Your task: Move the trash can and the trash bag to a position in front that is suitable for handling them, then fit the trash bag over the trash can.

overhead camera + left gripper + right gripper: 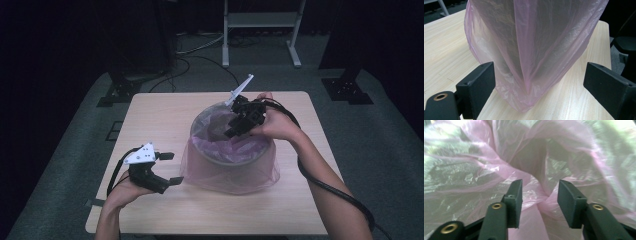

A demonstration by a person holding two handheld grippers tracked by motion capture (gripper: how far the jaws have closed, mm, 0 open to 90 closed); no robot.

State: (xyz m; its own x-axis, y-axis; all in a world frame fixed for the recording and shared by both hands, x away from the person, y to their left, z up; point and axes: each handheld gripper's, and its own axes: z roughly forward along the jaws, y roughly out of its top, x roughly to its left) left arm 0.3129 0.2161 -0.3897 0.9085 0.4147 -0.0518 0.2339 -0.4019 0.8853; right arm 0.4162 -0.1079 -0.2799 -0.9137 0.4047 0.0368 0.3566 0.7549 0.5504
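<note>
**Pink bag over a bin on a pale table**

Where dark carpet surrounds the wooden table (165, 112), the bin (231, 161) stands near its right edge, pink bag (260, 175) hiding its wall. Left gripper (170, 167) spread, empty, beside it; right gripper (231, 131) parted inside the rim, bottom unseen.

A round grey bin (227, 159) stands on the pale wooden table (165, 112), right of centre. A thin pink plastic bag (250, 172) lines it, draped over its rim and down its outside. The left gripper (171, 167) sits just left of the bin; the right gripper (231, 131) is over its opening.
</note>
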